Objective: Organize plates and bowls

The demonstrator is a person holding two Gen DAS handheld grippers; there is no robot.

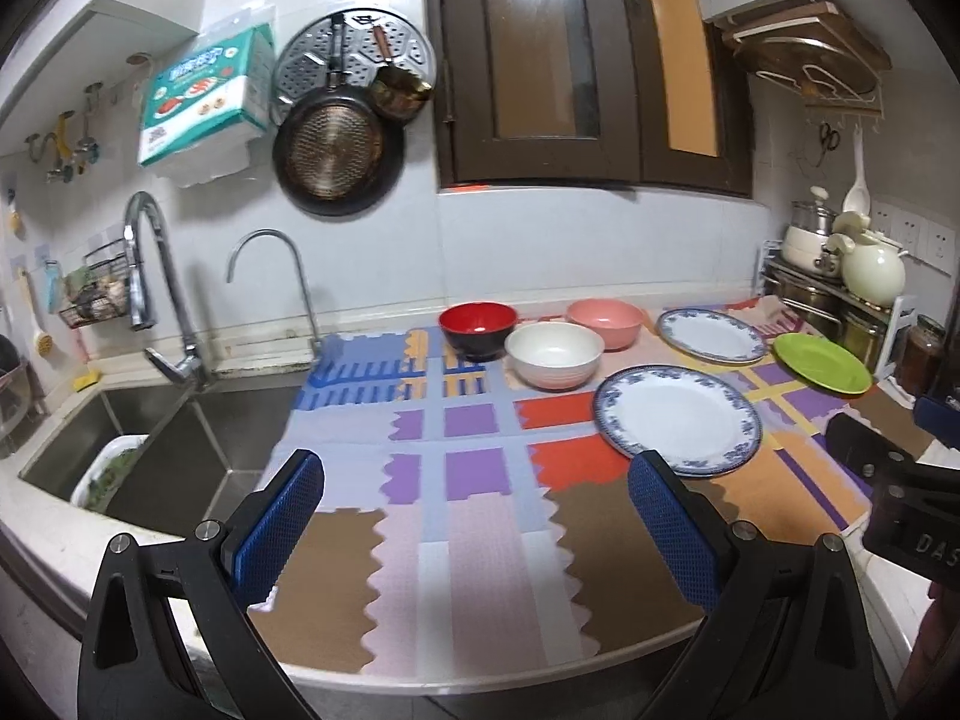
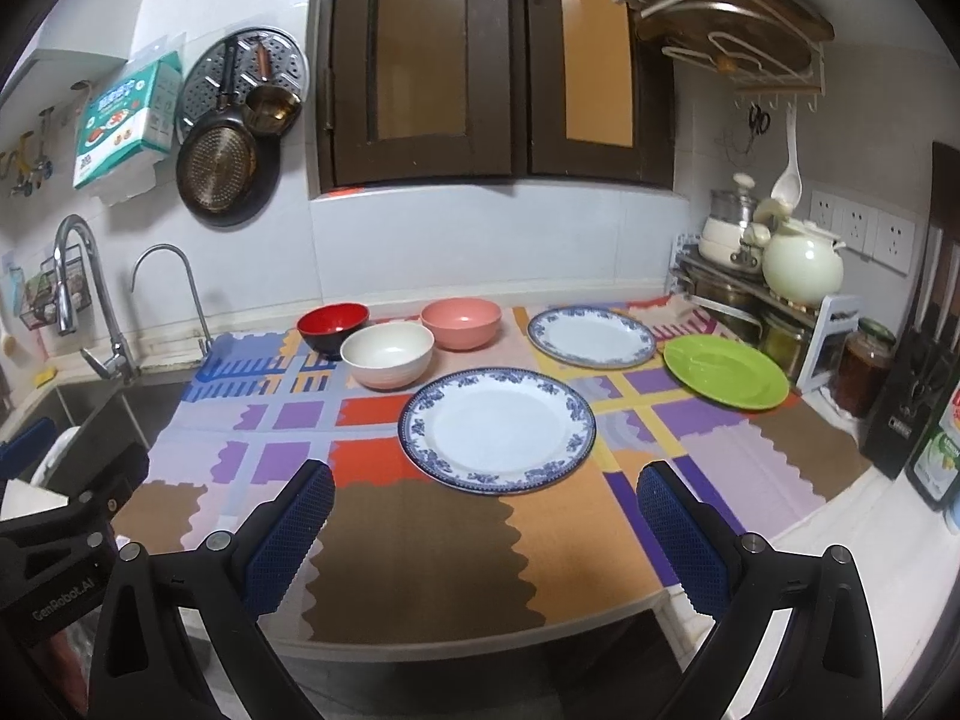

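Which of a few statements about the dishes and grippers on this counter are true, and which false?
1. Both grippers, left gripper and right gripper, are open and empty. True.
2. The round green plate is stacked on a blue-patterned white plate. False: it lies alone on the patchwork mat.
3. Three bowls sit together: the red-and-black bowl, cream ribbed bowl and pink bowl. True.
4. The second blue-patterned white plate lies in the steel sink. False: it is on the mat.

My right gripper (image 1: pixel 900 480) cropped at three o'clock; sink tub (image 1: pixel 111 468) contents a blur at eight.
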